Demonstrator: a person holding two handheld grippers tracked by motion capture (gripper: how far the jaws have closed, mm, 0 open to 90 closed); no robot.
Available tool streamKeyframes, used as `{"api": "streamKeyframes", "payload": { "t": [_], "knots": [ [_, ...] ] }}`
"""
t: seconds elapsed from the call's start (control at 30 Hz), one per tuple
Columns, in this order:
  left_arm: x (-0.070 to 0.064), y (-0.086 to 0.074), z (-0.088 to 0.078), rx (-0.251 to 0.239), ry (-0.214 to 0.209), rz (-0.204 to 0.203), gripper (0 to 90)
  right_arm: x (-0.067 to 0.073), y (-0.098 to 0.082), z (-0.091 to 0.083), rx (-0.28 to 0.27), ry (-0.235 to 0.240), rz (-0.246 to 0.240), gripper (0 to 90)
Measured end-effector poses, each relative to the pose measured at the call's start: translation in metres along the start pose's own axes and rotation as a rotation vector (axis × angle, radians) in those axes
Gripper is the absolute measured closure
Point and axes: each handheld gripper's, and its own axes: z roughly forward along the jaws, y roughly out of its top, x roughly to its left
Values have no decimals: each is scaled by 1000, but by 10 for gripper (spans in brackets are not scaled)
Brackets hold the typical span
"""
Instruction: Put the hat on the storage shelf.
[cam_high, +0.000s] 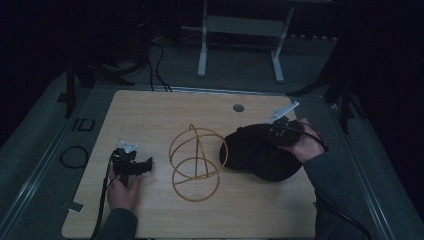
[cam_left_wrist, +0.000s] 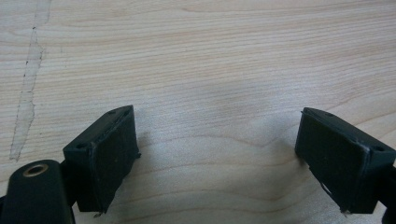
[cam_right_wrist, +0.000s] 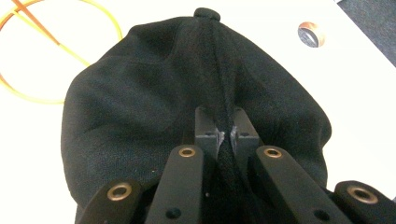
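A black cloth cap lies on the right half of the wooden table. My right gripper is shut on a ridge of its fabric; in the right gripper view the black cap bunches up between the pinched jaws of the right gripper. A yellow wire stand made of crossed hoops stands in the middle of the table, just left of the cap, and its yellow hoops curve past the cap. My left gripper rests low at the left, open over bare wood, its left gripper jaws wide apart.
A round grommet hole sits near the table's far edge, also seen as the grommet hole. A pale scuff mark runs along the wood. Cables trail from both grippers. A metal frame leg stands beyond the table.
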Motion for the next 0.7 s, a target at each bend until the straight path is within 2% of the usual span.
{"api": "streamKeyframes", "payload": {
  "t": [0.4, 0.7],
  "knots": [
    [0, 0, 0, 1, 0, 0, 126, 1, 13, -9, 63, 8, -63, 853],
    [0, 0, 0, 1, 0, 0, 126, 0, 21, -16, 57, 11, -77, 853]
  ]
}}
